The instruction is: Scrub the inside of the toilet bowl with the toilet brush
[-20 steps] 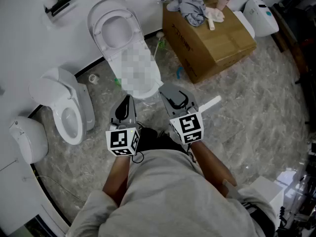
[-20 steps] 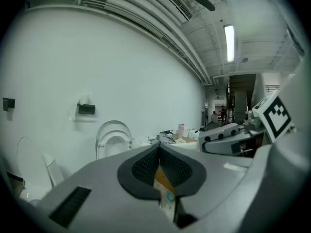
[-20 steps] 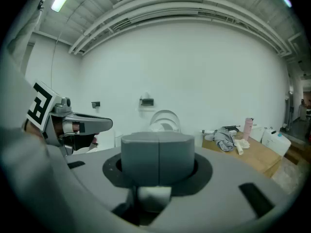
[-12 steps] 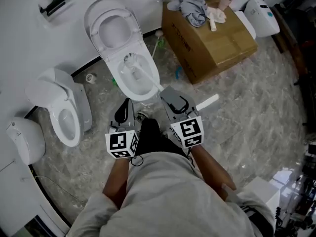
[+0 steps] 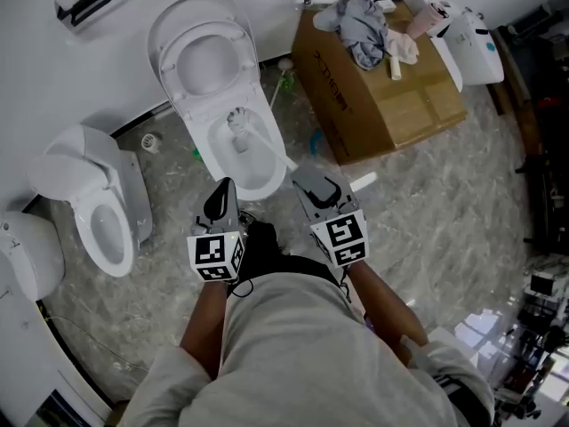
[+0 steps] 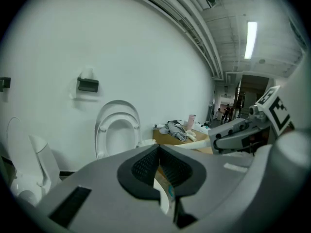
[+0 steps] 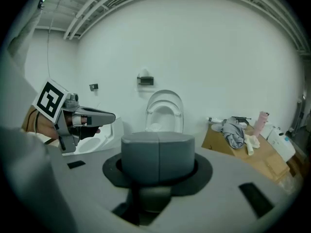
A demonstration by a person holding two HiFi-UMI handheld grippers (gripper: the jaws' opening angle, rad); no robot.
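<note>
- Little is changing since half a second ago: the toilet brush (image 5: pixel 260 142) is keeping its head at the rear of the toilet bowl (image 5: pixel 210 169), just below the raised seat (image 5: pixel 203 59), while the head view itself is drifting slightly.
- The right hand-held gripper (image 5: pixel 304 176) is clamping its jaws on the brush's white handle, which is sticking out past it on the far side and slanting down into the bowl.
- The left hand-held gripper (image 5: pixel 225 187) is hovering just in front of the bowl with its jaws closed tip to tip on nothing.
- By my reading the scrubbing is under way, not finishing: the head is working only the back, so the sides and front are probably remaining, though how clean the bowl is getting cannot be made out.
</note>
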